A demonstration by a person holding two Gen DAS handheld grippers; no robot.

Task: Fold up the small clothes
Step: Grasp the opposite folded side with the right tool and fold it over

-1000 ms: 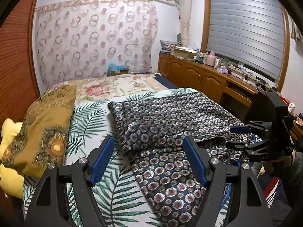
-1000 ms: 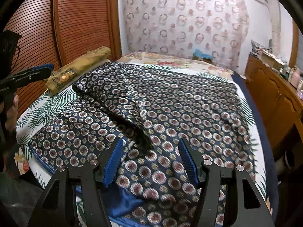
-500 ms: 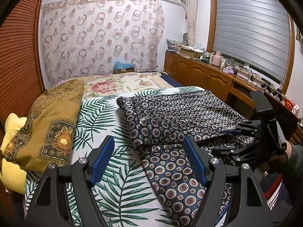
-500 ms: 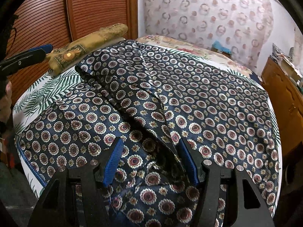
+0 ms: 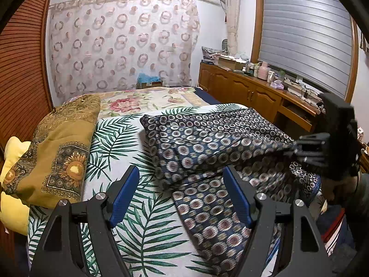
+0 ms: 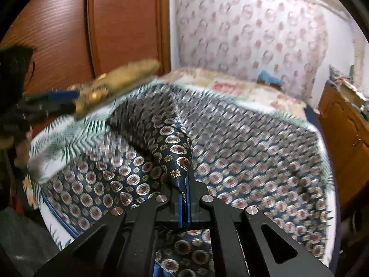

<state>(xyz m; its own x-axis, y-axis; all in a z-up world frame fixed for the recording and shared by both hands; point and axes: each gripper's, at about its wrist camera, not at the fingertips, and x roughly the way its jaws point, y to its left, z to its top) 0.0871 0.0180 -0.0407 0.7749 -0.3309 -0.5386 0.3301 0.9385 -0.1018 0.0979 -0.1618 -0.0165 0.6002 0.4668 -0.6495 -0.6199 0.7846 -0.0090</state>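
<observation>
- Tongs first: the right gripper has its blue pads pressed together on a pinched ridge of the dark blue patterned garment, which rises as a peaked fold straight up toward 12 o'clock from the pads.
- Left gripper stands wide apart with nothing between its pads; it hangs above the bed, with the leaf-print sheet under one pad and the garment's near strip under the other.
- Patterned garment spreads over most of the bed, partly doubled over; in the left wrist view its folded bulk lies from 12 to 3 o'clock of the open pads.
- In that same view the right gripper shows at 3 o'clock, blurred, so its pads cannot be made out there.
- Mustard-gold cushion lies at 9 o'clock on the bed's edge, with a yellow pillow half hidden under it.
- Wooden cabinet runs along the wall at 2 o'clock; the things on its top are too small to name.
- Much of the right wrist view is smeared by motion; only the fold near the pads is sharp.
- Lower part of the garment is cut off behind the gripper frames.
</observation>
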